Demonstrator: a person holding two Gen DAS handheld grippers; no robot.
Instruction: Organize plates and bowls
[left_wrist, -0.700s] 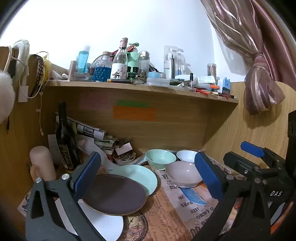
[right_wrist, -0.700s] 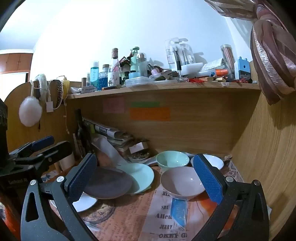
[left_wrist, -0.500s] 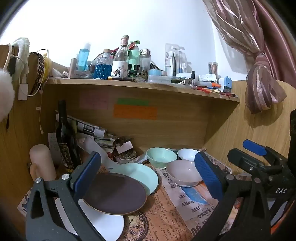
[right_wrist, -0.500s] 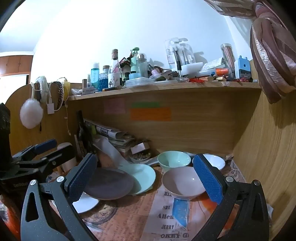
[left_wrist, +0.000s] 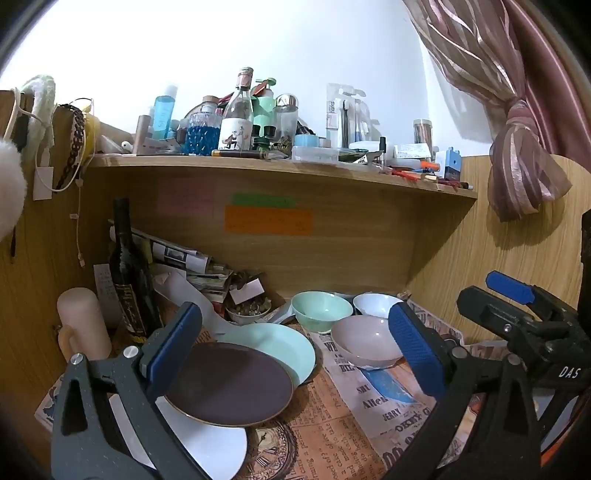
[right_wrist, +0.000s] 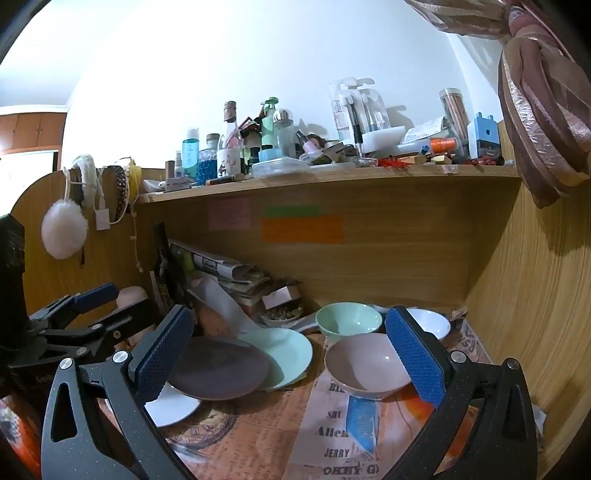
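Three overlapping plates lie on the newspaper-covered desk: a dark brown plate (left_wrist: 229, 384) (right_wrist: 218, 367) on top, a mint green plate (left_wrist: 280, 347) (right_wrist: 291, 352) behind it and a white plate (left_wrist: 207, 443) (right_wrist: 173, 406) in front. To their right stand a pinkish bowl (left_wrist: 364, 341) (right_wrist: 364, 365), a mint green bowl (left_wrist: 321, 310) (right_wrist: 349, 319) and a white bowl (left_wrist: 373, 304) (right_wrist: 432, 323). My left gripper (left_wrist: 295, 349) is open above the plates, holding nothing. My right gripper (right_wrist: 288, 354) is open too, its right finger (right_wrist: 413, 356) in front of the pinkish bowl.
A dark wine bottle (left_wrist: 129, 273), a cream candle (left_wrist: 83, 325), rolled newspapers (left_wrist: 173, 254) and a small dish of bits (left_wrist: 247, 312) crowd the back left. A shelf (left_wrist: 280, 166) loaded with bottles hangs overhead. Wooden walls close in on both sides; a curtain (left_wrist: 517, 155) hangs at right.
Both grippers have drifted slightly, so the view shifts a little; the dishes lie as before and both jaws stay wide.
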